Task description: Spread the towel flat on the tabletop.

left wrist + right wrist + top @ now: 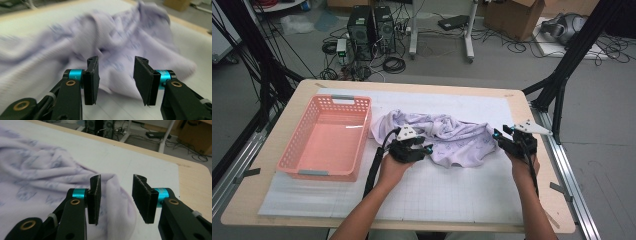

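- The crumpled lilac garment (444, 136) lay mid-table, right of the pink basket (328, 136).
- The left gripper (421, 145) and right gripper (501, 134) flanked it, jaws apart, holding nothing.
- Closing on one loose fold risked dragging the bunched cloth.

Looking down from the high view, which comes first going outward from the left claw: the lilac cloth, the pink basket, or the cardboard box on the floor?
From the left claw:
1. Lilac cloth, crumpled right at its tips, mid-table.
2. Pink basket, on the table's left side.
3. Cardboard box, on the floor beyond the table's far right.
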The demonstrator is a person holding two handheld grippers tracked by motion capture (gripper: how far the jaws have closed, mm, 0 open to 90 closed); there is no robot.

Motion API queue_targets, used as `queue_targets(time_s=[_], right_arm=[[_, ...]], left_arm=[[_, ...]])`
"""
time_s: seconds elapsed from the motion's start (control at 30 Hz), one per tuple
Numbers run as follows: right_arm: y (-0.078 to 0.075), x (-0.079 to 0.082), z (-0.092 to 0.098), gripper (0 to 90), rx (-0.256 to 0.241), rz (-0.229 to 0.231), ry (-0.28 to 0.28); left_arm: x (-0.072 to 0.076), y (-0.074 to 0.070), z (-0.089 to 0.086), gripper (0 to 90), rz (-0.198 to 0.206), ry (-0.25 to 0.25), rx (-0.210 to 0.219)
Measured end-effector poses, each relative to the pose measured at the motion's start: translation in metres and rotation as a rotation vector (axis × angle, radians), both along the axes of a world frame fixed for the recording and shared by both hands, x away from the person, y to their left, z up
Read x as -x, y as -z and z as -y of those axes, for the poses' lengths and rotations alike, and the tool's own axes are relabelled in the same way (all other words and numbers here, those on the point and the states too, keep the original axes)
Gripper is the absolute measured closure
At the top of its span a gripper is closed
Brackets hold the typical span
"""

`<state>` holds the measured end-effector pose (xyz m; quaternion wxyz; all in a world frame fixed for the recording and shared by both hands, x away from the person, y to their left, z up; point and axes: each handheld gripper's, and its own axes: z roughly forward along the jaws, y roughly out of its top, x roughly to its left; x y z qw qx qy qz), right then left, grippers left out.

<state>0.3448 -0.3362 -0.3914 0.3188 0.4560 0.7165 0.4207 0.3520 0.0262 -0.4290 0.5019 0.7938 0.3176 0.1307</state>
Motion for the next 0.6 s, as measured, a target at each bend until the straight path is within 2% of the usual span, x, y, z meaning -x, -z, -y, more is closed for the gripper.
queue_targets(time_s=[0.1, 0.2, 0.27, 0.3, 0.33, 0.37, 0.47, 0.53, 0.6], right_arm=[[0.006, 0.021, 0.003, 57.8, 0.016, -0.005, -0.034], [0.016, 0.038, 0.010, 56.3, -0.024, -0.029, -0.050], [0.024, 0.047, 0.014, 55.2, -0.041, -0.044, -0.048], [0.028, 0.050, 0.016, 55.2, -0.040, -0.053, -0.050], [0.030, 0.051, 0.017, 55.0, -0.025, -0.070, -0.055], [0.032, 0.051, 0.017, 54.4, -0.016, -0.084, -0.054], [0.033, 0.051, 0.019, 54.2, -0.040, -0.088, -0.049], [0.034, 0.050, 0.018, 54.2, -0.040, -0.090, -0.038], [0.037, 0.048, 0.019, 54.3, -0.045, -0.098, -0.028]], left_arm=[[0.002, 0.008, 0.007, 55.9, -0.018, 0.010, -0.034], [0.000, 0.014, 0.015, 53.3, -0.053, 0.008, -0.046], [-0.001, 0.018, 0.023, 48.9, -0.065, 0.004, -0.077], [-0.002, 0.020, 0.027, 47.5, -0.064, 0.006, -0.102], [-0.001, 0.021, 0.032, 46.0, -0.059, 0.006, -0.152], [-0.001, 0.021, 0.037, 45.5, -0.052, 0.010, -0.182], [0.001, 0.021, 0.046, 44.6, -0.023, 0.001, -0.212], [0.001, 0.020, 0.049, 47.7, -0.021, 0.008, -0.211], [0.002, 0.020, 0.049, 64.5, -0.041, 0.053, -0.191]])
